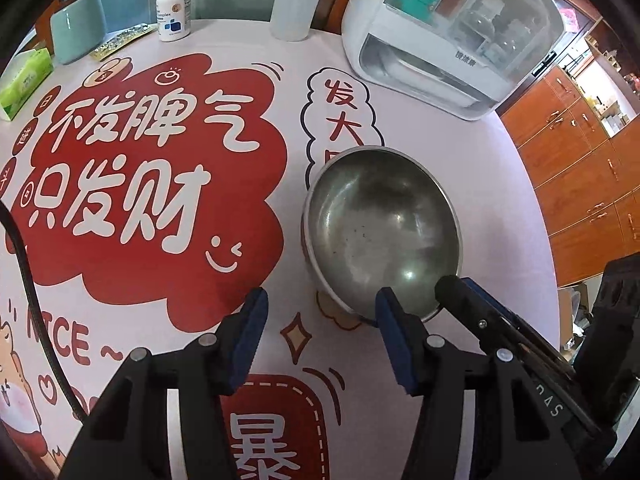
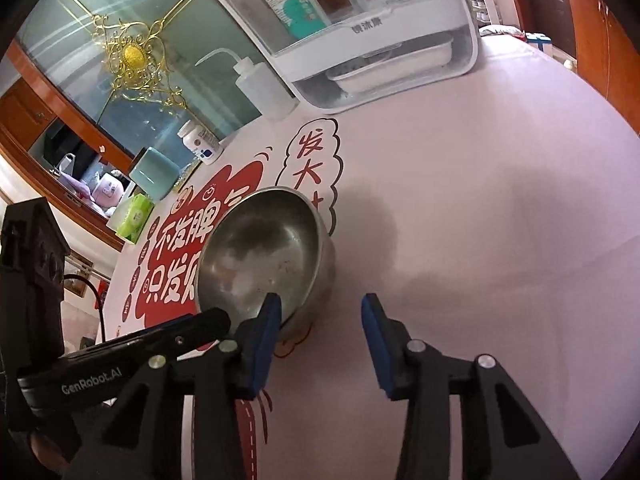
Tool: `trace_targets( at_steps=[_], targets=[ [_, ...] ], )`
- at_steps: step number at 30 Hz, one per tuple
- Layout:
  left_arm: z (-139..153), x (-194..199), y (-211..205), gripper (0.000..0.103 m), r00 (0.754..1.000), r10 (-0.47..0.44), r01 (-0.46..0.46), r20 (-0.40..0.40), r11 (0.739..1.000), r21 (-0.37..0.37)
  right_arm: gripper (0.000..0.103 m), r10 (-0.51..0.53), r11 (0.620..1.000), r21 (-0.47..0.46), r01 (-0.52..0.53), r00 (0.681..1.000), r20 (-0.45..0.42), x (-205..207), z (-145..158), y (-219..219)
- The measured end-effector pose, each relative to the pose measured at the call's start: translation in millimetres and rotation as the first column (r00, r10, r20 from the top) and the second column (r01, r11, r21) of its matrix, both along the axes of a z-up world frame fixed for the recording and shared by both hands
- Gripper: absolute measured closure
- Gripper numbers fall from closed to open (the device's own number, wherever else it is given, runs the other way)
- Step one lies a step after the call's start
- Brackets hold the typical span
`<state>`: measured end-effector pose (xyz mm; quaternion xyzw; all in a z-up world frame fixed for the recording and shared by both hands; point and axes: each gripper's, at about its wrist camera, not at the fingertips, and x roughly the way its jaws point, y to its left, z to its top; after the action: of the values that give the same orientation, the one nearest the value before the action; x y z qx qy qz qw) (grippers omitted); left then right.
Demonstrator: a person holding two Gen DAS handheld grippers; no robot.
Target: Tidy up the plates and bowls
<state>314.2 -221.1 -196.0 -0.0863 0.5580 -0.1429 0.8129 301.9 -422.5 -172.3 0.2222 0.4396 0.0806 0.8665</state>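
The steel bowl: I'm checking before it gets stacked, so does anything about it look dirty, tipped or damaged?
The steel bowl sits upright on the tablecloth, undented and empty. Only oddity: a few small dark specks and cloudy smears on its inner surface, so it may not be fully clean.

Along the worktop's (image 1: 420, 128) far edge stand a pill bottle (image 1: 173, 11), a squeeze bottle (image 1: 295, 0), a teal holder (image 1: 78, 26), a green tissue pack (image 1: 25, 80) and a white cabinet (image 1: 448, 36).
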Motion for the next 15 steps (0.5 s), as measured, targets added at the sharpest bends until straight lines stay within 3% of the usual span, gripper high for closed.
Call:
trace_targets(
  at_steps=[5, 10, 15],
  targets=[
    [-11.1, 3.8, 0.2, 0.059, 0.999, 0.016, -0.016, -0.037, 1.000, -0.012, 0.078, 0.017, 1.000, -0.005, -0.017, 1.000, -0.012, 1.1, -0.7, 2.4],
    [-19.7, 4.4, -0.5, 0.080, 0.997, 0.016, -0.020, -0.072, 0.998, -0.059, 0.085, 0.028, 0.999, 0.032, -0.027, 0.999, -0.019, 0.5, -2.1, 0.6],
    [-19.5, 4.0, -4.3, 0.086, 0.998, 0.011, -0.013, -0.061, 0.999, -0.036, 0.093, 0.029, 0.999, 0.042, -0.027, 0.999, -0.043, -0.5, -2.7, 1.4]
  ],
)
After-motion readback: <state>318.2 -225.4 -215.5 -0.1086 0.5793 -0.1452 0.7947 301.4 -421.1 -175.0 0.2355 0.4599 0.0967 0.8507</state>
